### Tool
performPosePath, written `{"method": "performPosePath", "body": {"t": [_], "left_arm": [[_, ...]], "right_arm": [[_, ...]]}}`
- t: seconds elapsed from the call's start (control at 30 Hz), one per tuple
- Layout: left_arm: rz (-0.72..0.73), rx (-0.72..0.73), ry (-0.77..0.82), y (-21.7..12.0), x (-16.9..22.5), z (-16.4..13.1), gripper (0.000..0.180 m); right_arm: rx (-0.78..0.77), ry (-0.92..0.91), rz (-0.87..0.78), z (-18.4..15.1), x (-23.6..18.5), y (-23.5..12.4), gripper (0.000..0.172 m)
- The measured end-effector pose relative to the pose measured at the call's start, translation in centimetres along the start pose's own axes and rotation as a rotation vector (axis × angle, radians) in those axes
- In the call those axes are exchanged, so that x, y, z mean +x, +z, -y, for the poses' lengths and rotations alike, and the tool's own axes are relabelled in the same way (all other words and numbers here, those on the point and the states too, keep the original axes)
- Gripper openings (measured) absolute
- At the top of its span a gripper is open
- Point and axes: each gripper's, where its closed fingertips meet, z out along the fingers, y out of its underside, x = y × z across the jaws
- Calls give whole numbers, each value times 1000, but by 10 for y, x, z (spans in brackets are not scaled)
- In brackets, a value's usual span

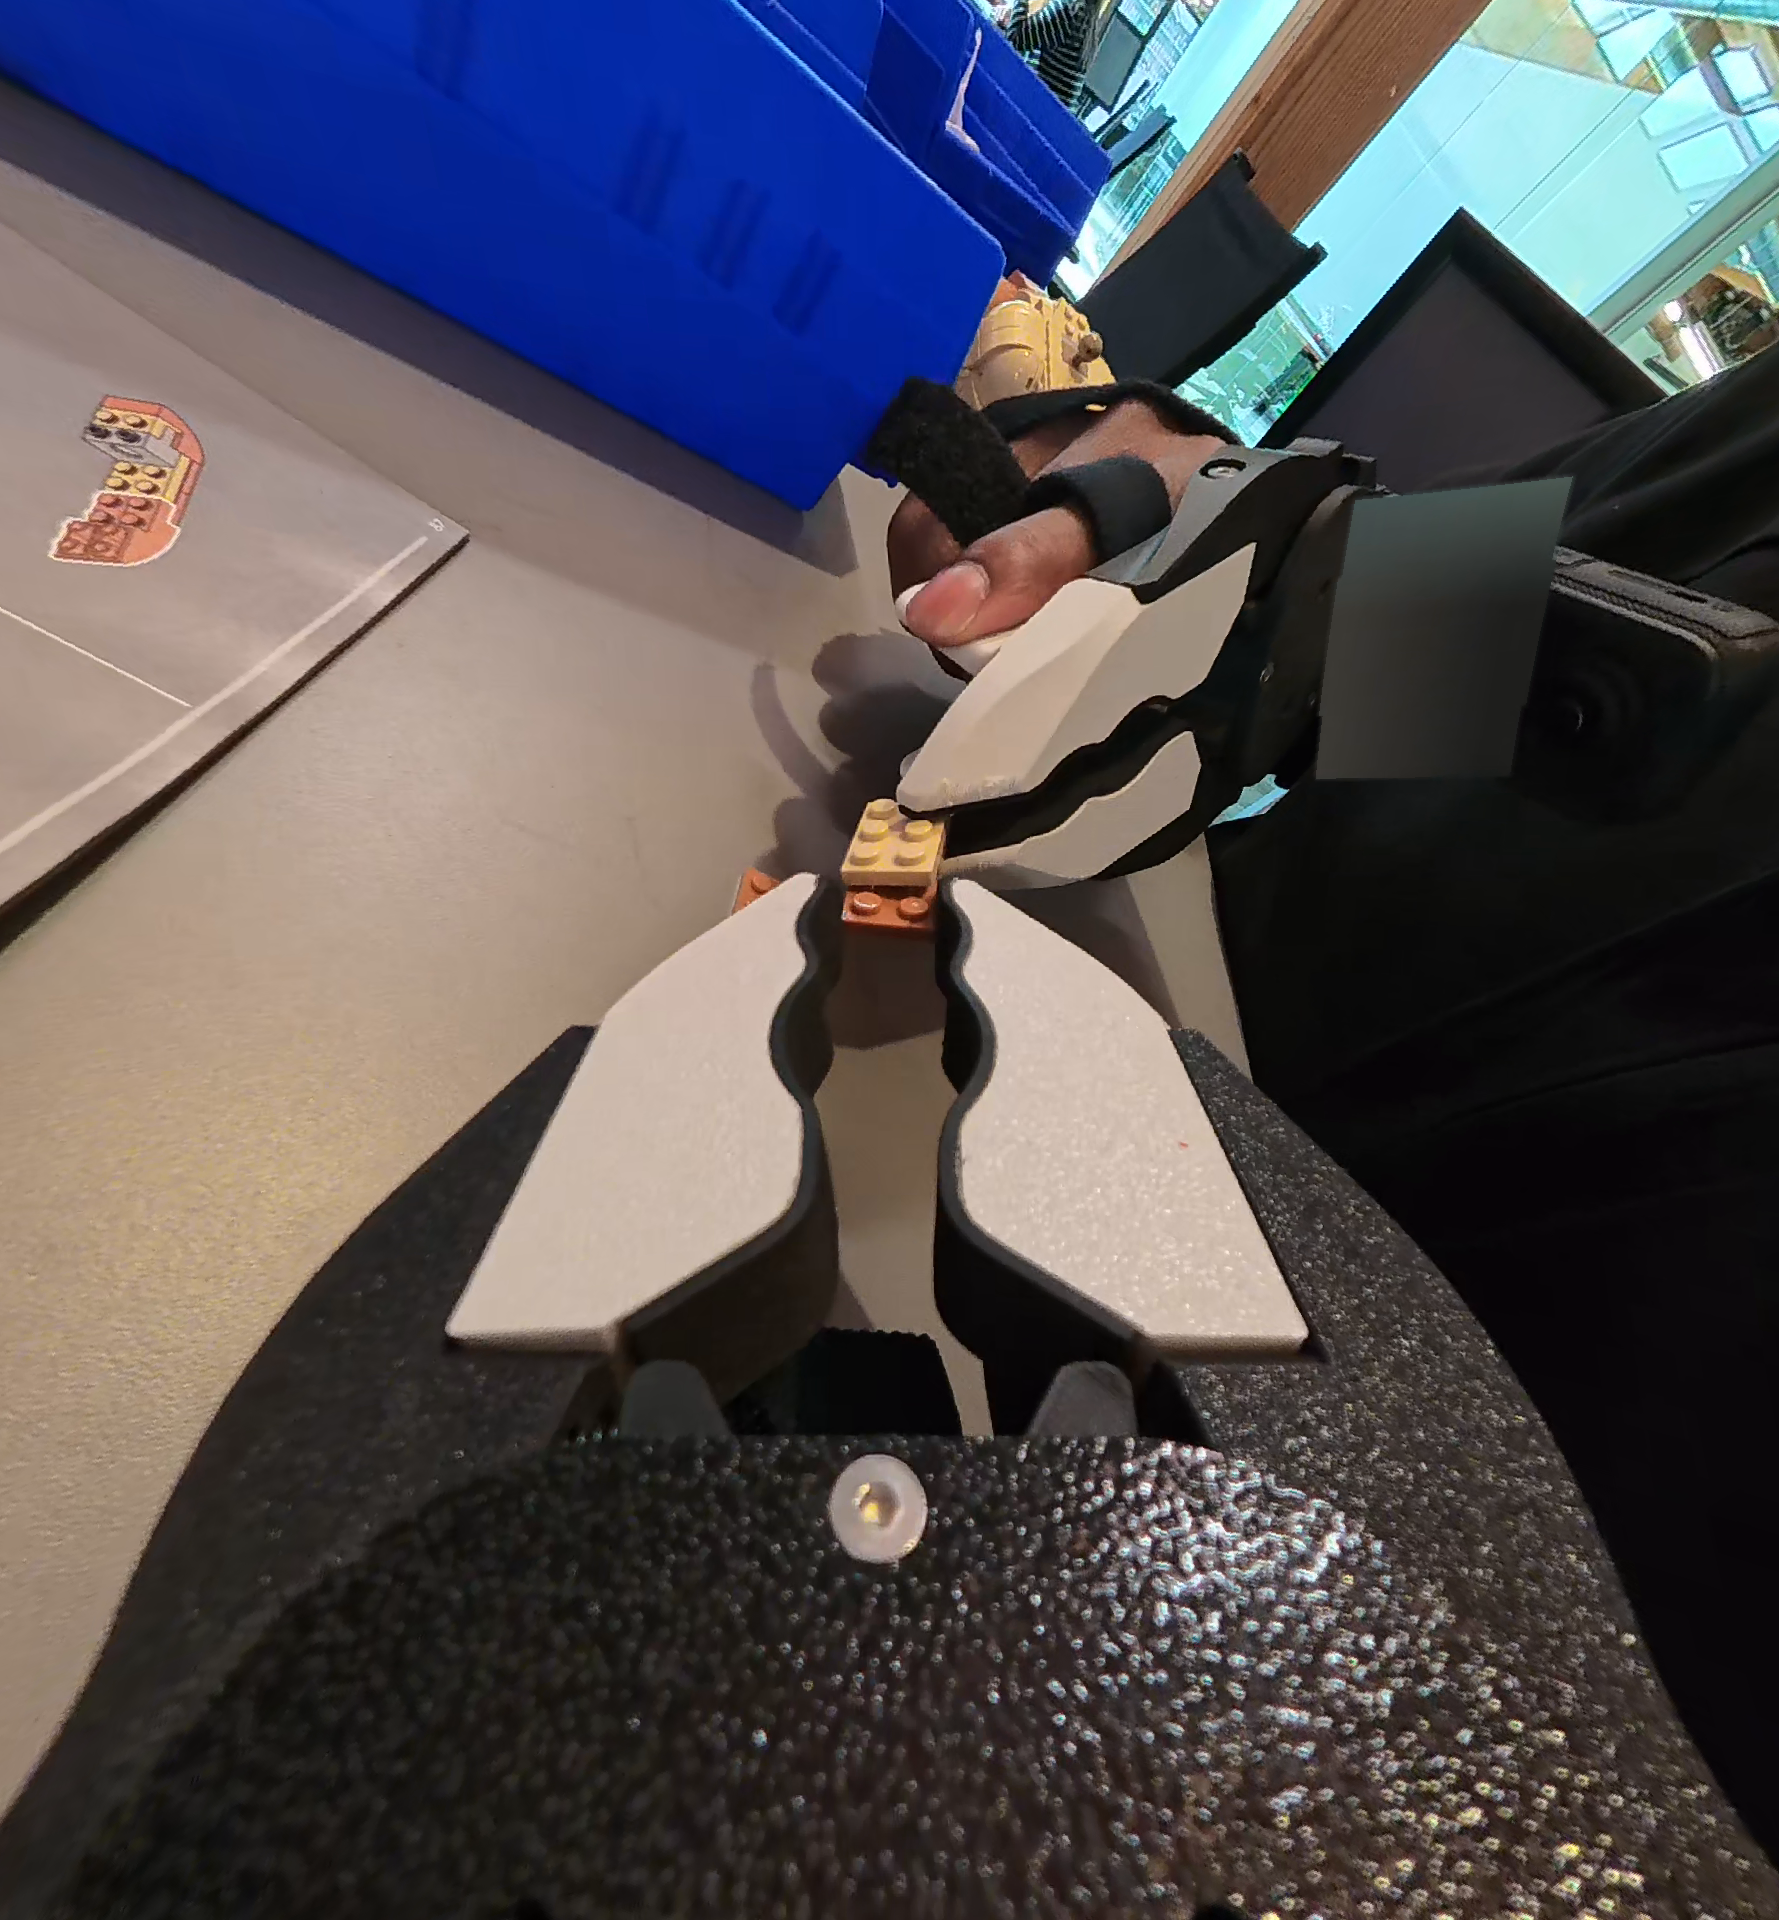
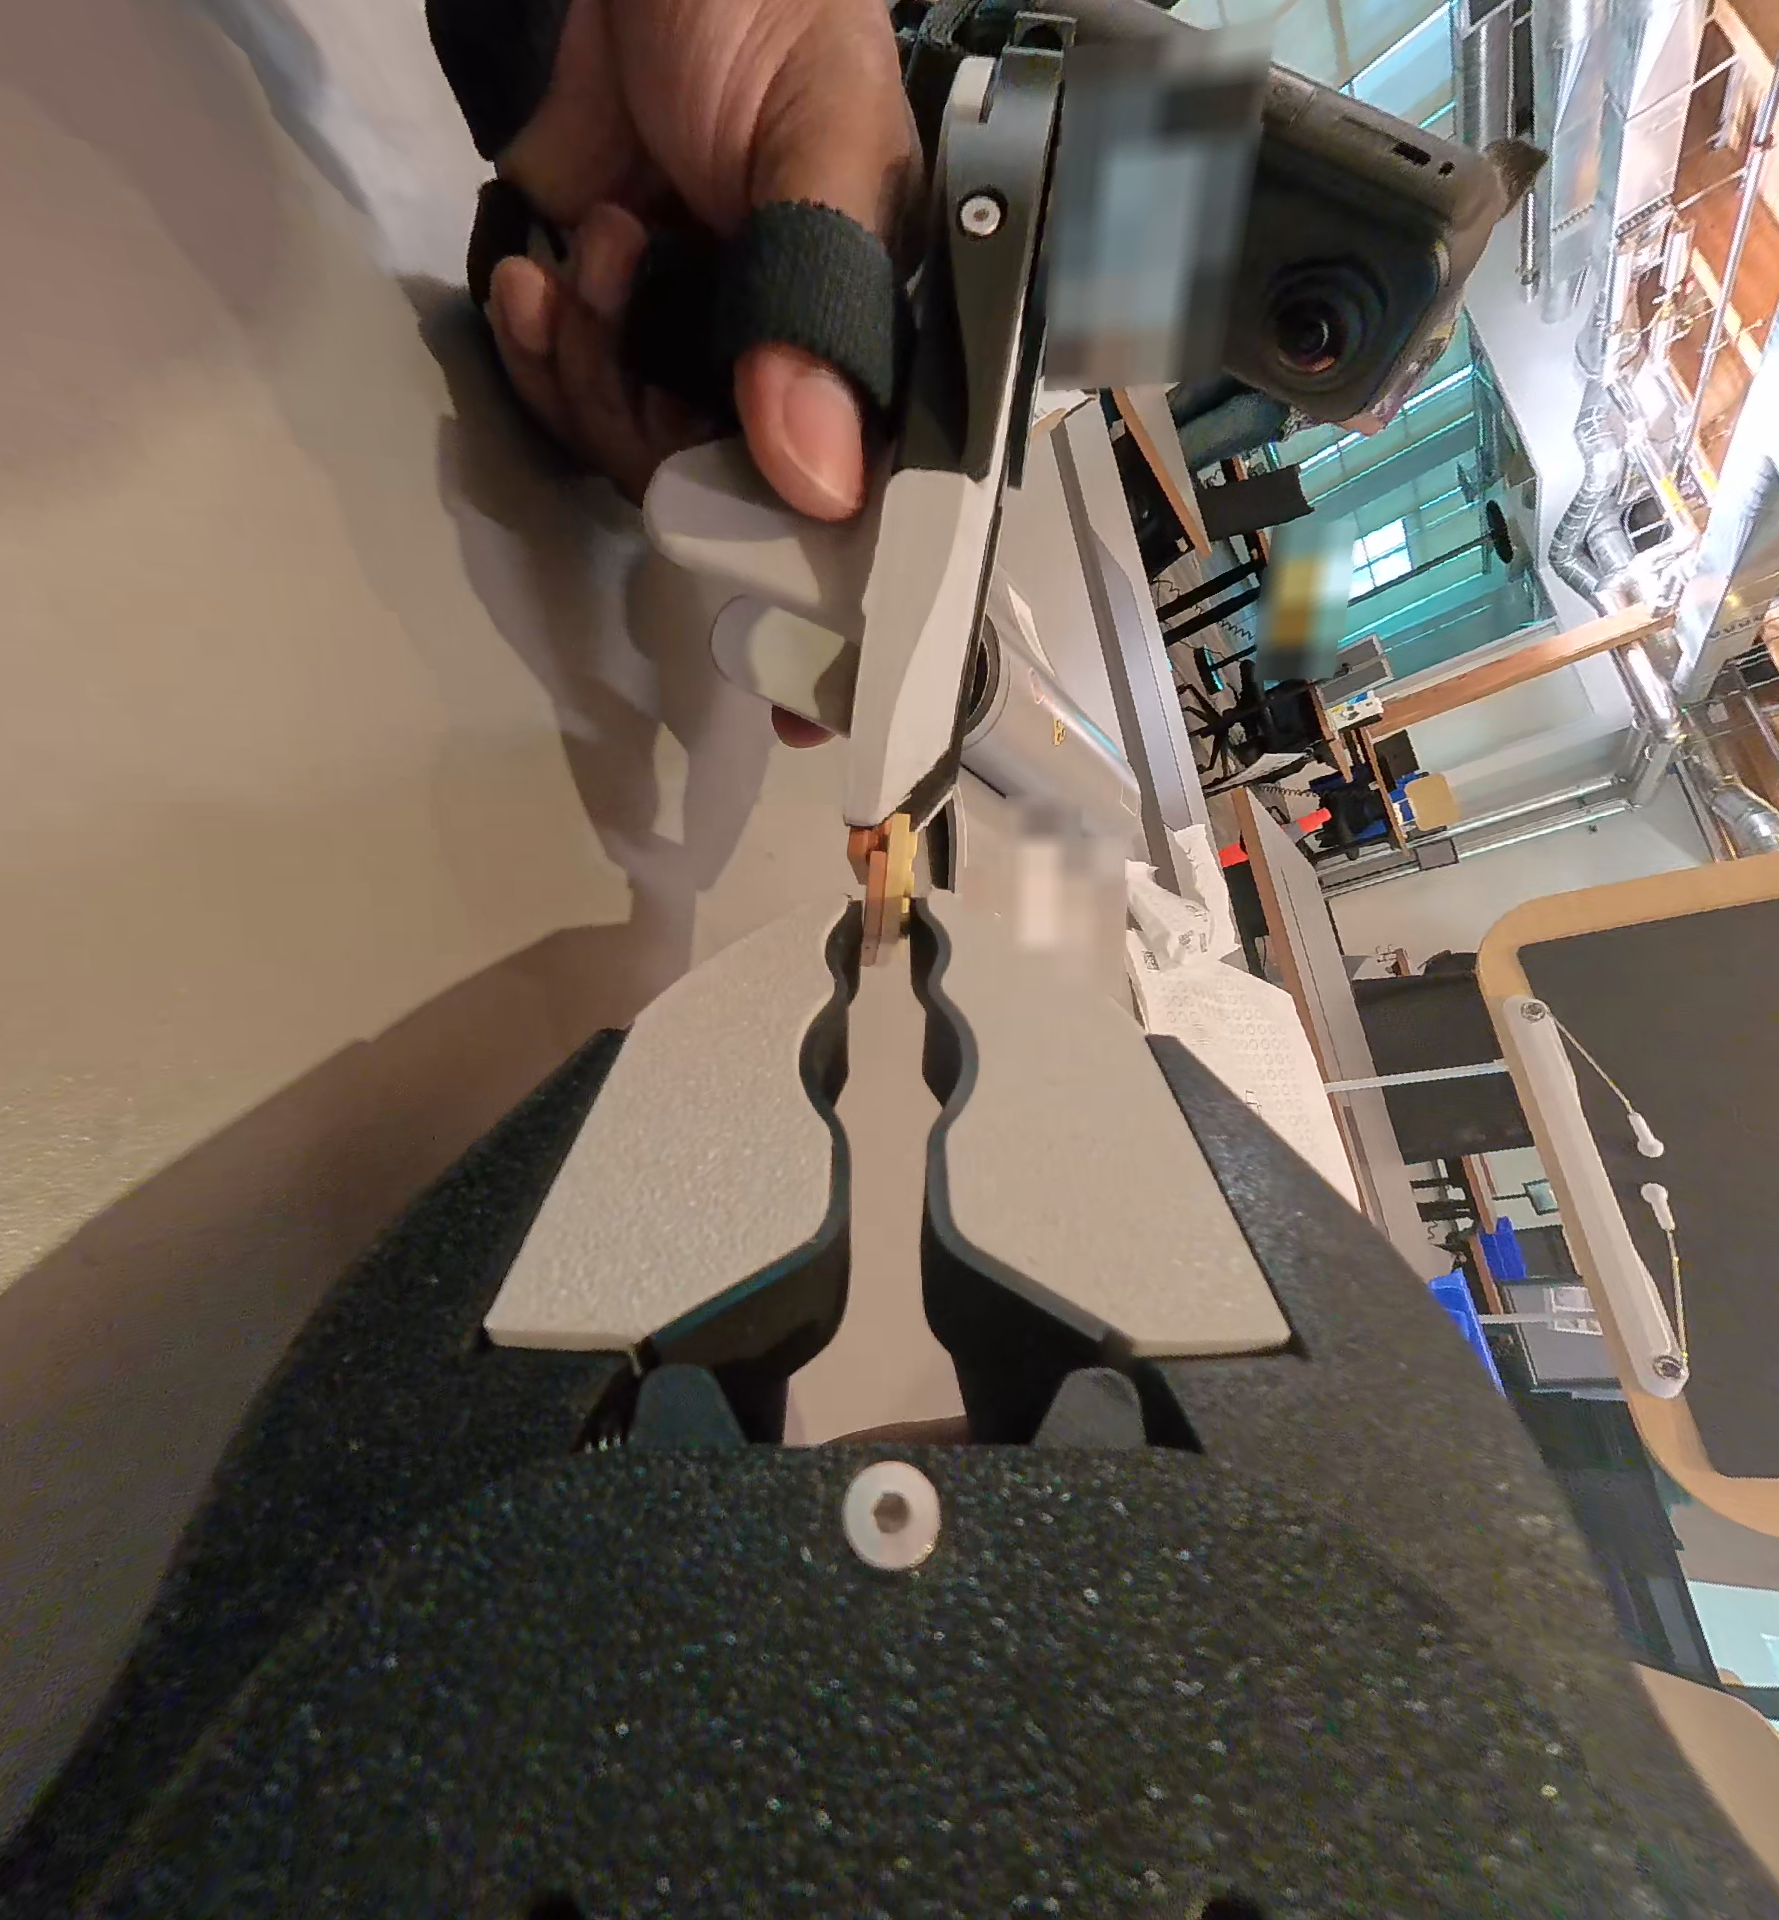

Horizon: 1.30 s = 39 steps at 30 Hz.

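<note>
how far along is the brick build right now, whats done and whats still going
Done: the tan square studded plate already sits on the brown studded plate. In hand: the left gripper clamps the brown plate by its sides, while the right gripper pinches the stacked pair top and bottom. Left: the printed instruction sheet pictures a longer curved assembly, which is not built here.

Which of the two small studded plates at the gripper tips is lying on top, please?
The tan plate: it sits on the brown plate, whose studs show only along the near edge.
</note>
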Motion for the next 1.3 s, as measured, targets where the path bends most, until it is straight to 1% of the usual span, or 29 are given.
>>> {"method": "performPosePath", "body": {"t": [0.43,0.8,1.3], "left_arm": [[-28,15,-20,1,5,1,17],[-45,29,-45,0,5,2,17],[-51,20,-38,1,6,1,17]], "right_arm": [[45,-44,-19,4,1,-3,8],[60,-29,-14,3,1,-3,8],[96,-41,-1,9,-1,-6,9]]}}
